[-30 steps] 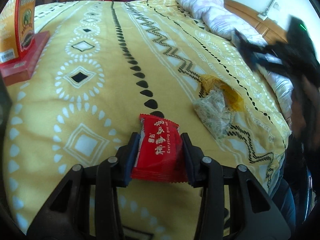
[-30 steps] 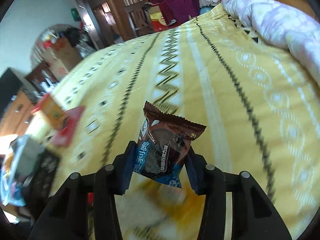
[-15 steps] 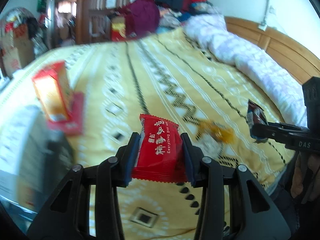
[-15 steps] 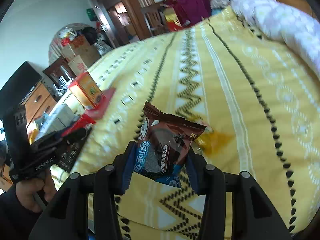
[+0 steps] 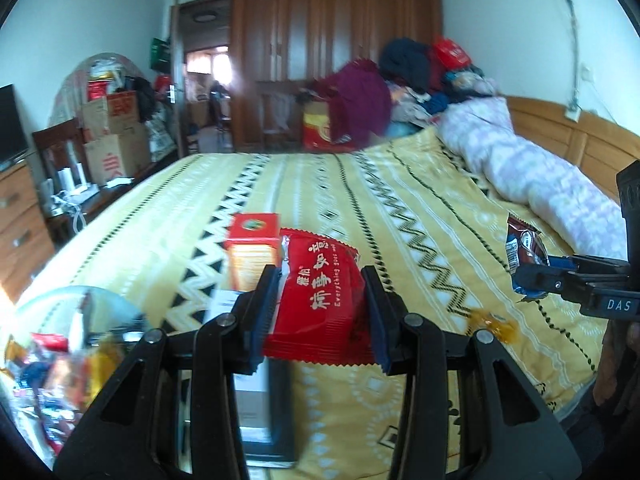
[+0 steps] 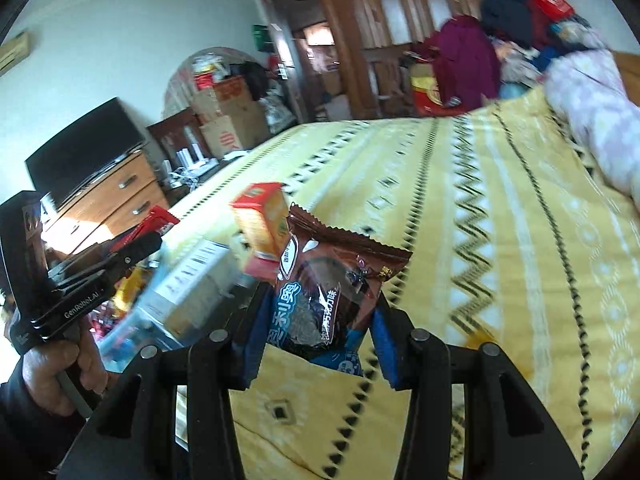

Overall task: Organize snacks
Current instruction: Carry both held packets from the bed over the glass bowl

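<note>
Between the left gripper's (image 5: 318, 308) jaws sits a red foil snack packet (image 5: 318, 312); beyond them an orange-and-red carton (image 5: 252, 250) stands on the yellow patterned bedspread (image 5: 420, 208), a crumpled amber wrapper (image 5: 492, 326) to their right.

bedspread (image 5: 400, 208): showing yellow with white diamonds and black zigzag stripes
red snack packet (image 5: 320, 300): showing red with white lettering
brown snack packet (image 6: 332, 296): showing brown above, blue below
box (image 5: 252, 248): showing an orange body with a red top
quilt (image 5: 532, 176): showing pale pink with white patches
</note>
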`<state>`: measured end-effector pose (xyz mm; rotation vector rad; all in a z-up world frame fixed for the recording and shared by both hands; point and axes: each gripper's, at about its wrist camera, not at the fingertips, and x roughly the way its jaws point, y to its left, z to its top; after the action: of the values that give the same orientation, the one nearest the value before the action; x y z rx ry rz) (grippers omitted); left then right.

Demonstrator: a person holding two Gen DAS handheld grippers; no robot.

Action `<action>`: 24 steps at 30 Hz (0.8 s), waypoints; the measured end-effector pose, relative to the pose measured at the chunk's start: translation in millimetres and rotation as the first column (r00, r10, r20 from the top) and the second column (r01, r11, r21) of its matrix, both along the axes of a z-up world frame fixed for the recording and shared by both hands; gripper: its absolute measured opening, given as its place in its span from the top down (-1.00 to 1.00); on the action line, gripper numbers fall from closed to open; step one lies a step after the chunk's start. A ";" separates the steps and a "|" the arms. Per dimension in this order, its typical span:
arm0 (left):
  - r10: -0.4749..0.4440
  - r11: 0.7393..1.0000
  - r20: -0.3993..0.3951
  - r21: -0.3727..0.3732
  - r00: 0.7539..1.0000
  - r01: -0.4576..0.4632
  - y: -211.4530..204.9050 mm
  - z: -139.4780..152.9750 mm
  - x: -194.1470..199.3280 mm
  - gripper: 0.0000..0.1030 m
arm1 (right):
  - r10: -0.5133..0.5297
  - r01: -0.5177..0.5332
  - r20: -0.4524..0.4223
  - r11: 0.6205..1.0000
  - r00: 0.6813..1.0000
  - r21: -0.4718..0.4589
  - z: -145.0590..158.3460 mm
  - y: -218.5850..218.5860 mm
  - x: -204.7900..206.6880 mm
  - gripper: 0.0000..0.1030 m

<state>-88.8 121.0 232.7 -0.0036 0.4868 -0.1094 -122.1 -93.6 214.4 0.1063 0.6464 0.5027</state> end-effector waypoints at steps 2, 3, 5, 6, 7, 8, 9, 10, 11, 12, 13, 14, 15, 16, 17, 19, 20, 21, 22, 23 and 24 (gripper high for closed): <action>0.026 1.000 0.013 -0.007 1.000 -0.026 12.5 5.8 -3.6 0.19 | 0.035 -0.035 0.015 0.999 0.999 -0.001 10.5 19.7 1.0 0.03; 0.039 0.999 0.018 -0.011 0.999 -0.039 19.1 8.4 -6.0 0.19 | 0.056 -0.056 0.022 0.998 0.998 -0.001 16.4 31.9 1.6 0.03; 0.064 0.998 0.031 -0.015 0.998 -0.063 32.2 13.3 -11.2 0.19 | 0.087 -0.087 0.033 0.996 0.996 -0.001 25.3 49.6 0.6 0.03; 0.077 0.997 0.037 -0.016 0.996 -0.076 38.3 15.6 -12.2 0.19 | 0.105 -0.105 0.038 0.994 0.994 0.002 29.4 58.9 1.6 0.03; 0.087 0.996 0.042 -0.016 0.995 -0.087 42.9 16.8 -14.0 0.19 | 0.126 -0.126 0.044 0.992 0.991 0.007 34.8 70.8 2.0 0.03; 0.101 0.995 0.046 -0.020 0.994 -0.100 50.6 18.8 -16.9 0.19 | 0.141 -0.142 0.047 0.990 0.989 0.012 38.4 80.4 1.5 0.03; 0.113 0.993 0.048 -0.023 0.992 -0.112 56.0 20.0 -18.9 0.19 | 0.156 -0.157 0.048 0.987 0.987 0.020 41.4 88.0 1.9 0.03; 0.127 0.992 0.050 -0.025 0.991 -0.126 60.4 20.7 -18.9 0.19 | 0.176 -0.178 0.047 0.984 0.983 0.032 45.0 98.3 2.9 0.03; 0.139 0.990 0.052 -0.027 0.989 -0.138 66.0 21.7 -19.5 0.19 | 0.191 -0.192 0.046 0.981 0.981 0.039 47.3 107.5 3.5 0.03; 0.152 0.988 0.053 -0.030 0.987 -0.151 72.0 22.3 -21.2 0.19 | 0.203 -0.205 0.046 0.978 0.978 0.042 48.7 116.0 4.6 0.03; 0.162 0.987 0.054 -0.032 0.985 -0.160 76.7 23.4 -23.0 0.19 | 0.223 -0.225 0.044 0.973 0.974 0.047 51.4 128.1 5.6 0.03; 0.176 0.984 0.056 -0.033 0.983 -0.174 83.5 24.4 -25.1 0.19 | 0.237 -0.239 0.042 0.970 0.971 0.051 52.2 134.7 5.9 0.03; 0.185 0.982 0.057 -0.034 0.981 -0.183 86.7 24.8 -27.6 0.19 | 0.257 -0.259 0.037 0.964 0.966 0.058 53.9 146.5 6.9 0.03; 0.198 0.980 0.057 -0.036 0.979 -0.196 93.1 25.5 -29.3 0.19 | 0.273 -0.275 0.035 0.959 0.961 0.061 54.8 155.8 7.6 0.03; 0.211 0.977 0.057 -0.035 0.976 -0.209 99.5 26.1 -30.8 0.19 | 0.287 -0.289 0.033 0.955 0.957 0.062 55.7 164.8 8.0 0.03; 0.235 0.972 0.055 -0.035 0.970 -0.234 113.0 26.9 -34.1 0.19 | 0.319 -0.320 0.031 0.945 0.947 0.067 57.6 185.2 6.8 0.03; 0.247 0.969 0.053 -0.038 0.968 -0.245 118.2 27.1 -35.0 0.19 | 0.336 -0.337 0.028 0.939 0.942 0.072 59.2 195.1 6.1 0.03; 0.259 0.965 0.052 -0.041 0.964 -0.257 123.0 26.9 -35.7 0.19 | 0.348 -0.349 0.028 0.934 0.937 0.074 60.3 202.0 3.7 0.03; 0.269 0.963 0.049 -0.044 0.962 -0.267 127.0 26.9 -36.6 0.19 | 0.361 -0.363 0.029 0.929 0.932 0.073 61.9 210.9 2.7 0.03; 0.280 0.959 0.045 -0.047 0.959 -0.278 132.6 26.5 -37.2 0.19 | 0.376 -0.377 0.031 0.923 0.926 0.073 64.2 220.7 2.5 0.03; 0.290 0.957 0.042 -0.047 0.956 -0.288 137.1 25.9 -37.7 0.19 | 0.388 -0.390 0.032 0.918 0.921 0.075 66.2 229.0 1.4 0.03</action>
<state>-126.5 258.1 258.6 -0.1117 0.4303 0.1677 -120.6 135.5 280.6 0.0480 0.6335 0.9149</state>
